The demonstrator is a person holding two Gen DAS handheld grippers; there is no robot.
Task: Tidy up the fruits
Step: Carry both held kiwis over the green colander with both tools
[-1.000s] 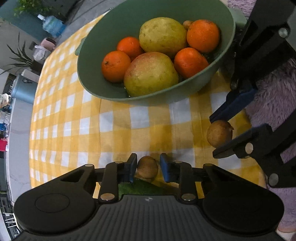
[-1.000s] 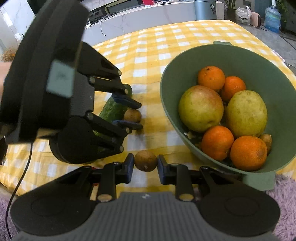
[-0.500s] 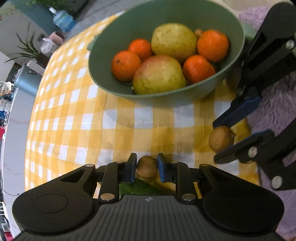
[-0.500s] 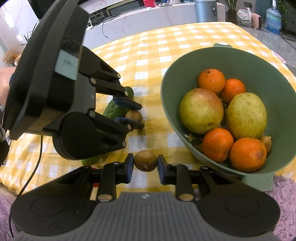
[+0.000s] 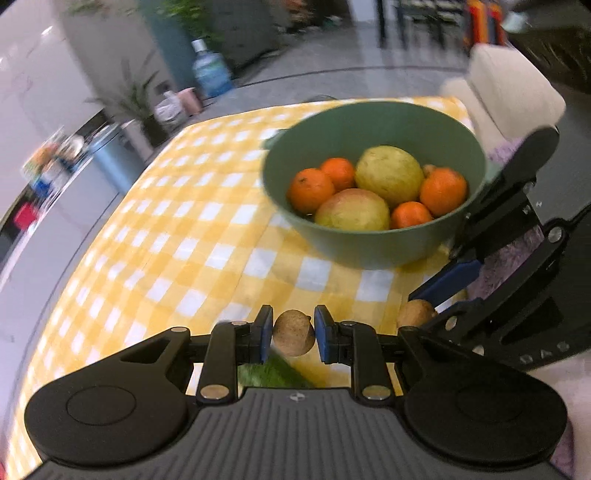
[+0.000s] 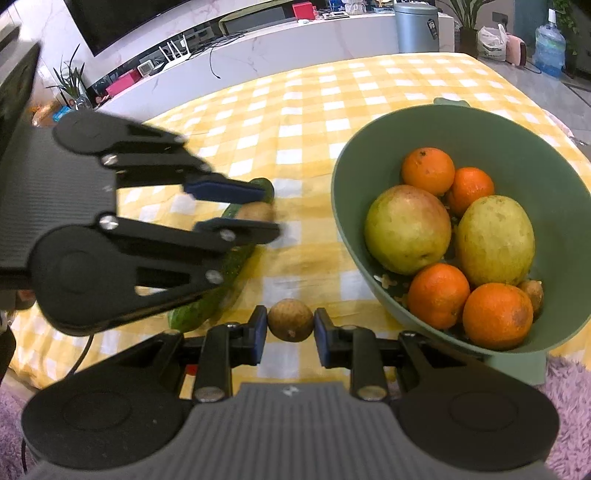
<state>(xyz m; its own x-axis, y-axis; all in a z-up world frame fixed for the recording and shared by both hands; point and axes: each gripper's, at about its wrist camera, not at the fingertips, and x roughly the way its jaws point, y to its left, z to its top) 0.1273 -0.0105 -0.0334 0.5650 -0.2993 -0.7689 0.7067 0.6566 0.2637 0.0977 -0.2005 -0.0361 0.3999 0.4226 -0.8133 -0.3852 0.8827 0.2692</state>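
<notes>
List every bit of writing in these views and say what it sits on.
"DAS": pale letters on the side of the right gripper, left wrist view; possibly part of a longer word.
Small emblem on the ribbed top of the left gripper, and the same on the right one: a symbol, no letters.
Sticker on the grey bin: too small to read.
Label on the water bottle: too blurred to read.

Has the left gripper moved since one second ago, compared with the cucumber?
Yes. In the right wrist view the left gripper, shut on a small brown fruit, has risen above the cucumber lying on the table.
</notes>
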